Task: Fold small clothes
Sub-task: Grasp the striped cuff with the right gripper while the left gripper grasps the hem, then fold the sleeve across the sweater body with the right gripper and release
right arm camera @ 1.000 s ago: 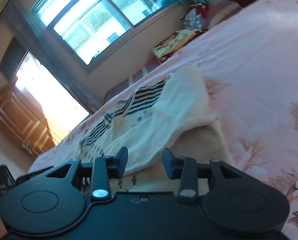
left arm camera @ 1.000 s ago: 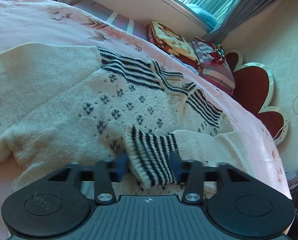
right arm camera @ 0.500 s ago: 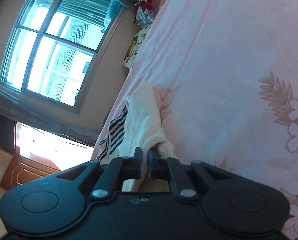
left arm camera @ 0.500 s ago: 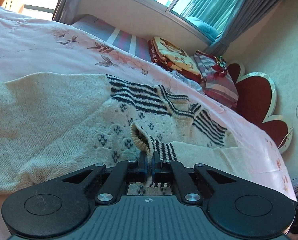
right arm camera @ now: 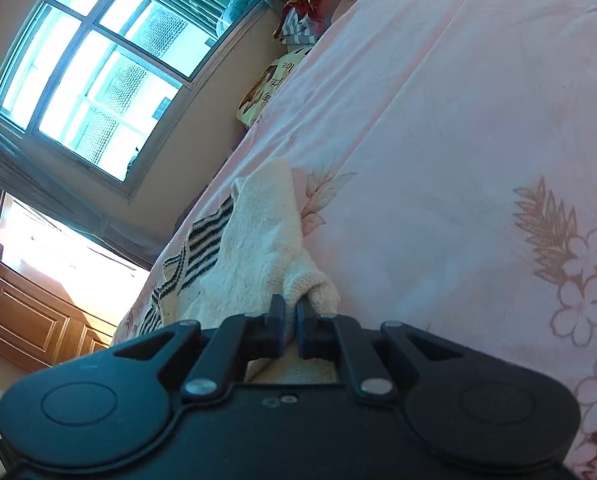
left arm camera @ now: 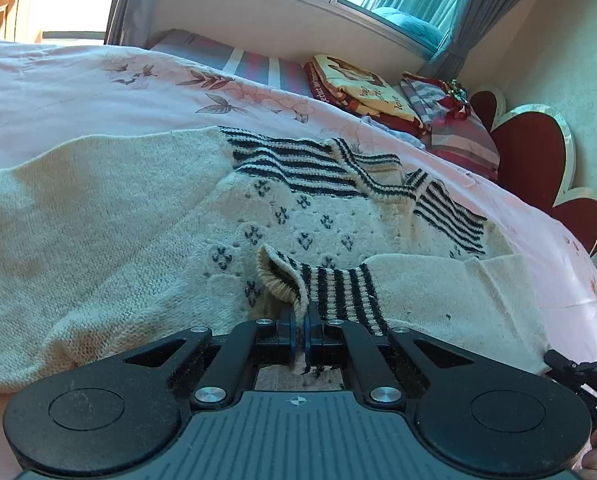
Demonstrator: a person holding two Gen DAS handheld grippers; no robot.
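Your left gripper is clamped hard on the striped cuff of the sweater's sleeve; a fold of the ribbed edge stands up between the pads, and the jaws show almost no gap. You hold the cuff low and close to the garment, which suggests you mean to carry the sleeve across the body, not lift the whole piece.

Your right gripper has just been closing and now pinches a bunched corner of plain cream knit, with fabric plainly between the pads. Which part of the sweater this corner belongs to cannot be told from the right wrist view; it lies at the garment's outer edge, beside bare bedspread.

The sweater lies spread front-up on the pink floral bedspread, collar and striped yoke pointing toward the pillows and the window wall. One sleeve is laid across the lower chest, which is why its cuff sits within your left gripper's reach. The other broad cream panel stretches away to the left of the left wrist view, flat and unfolded.

Judgement: with both grips set on the same side of the garment, you are placed to draw that side inward as one fold. The knit is thick and loose; a shallow pinch may slip when you pull, and the right grip looks the shallower of the two.

The heart-shaped headboard stands well apart from the work.
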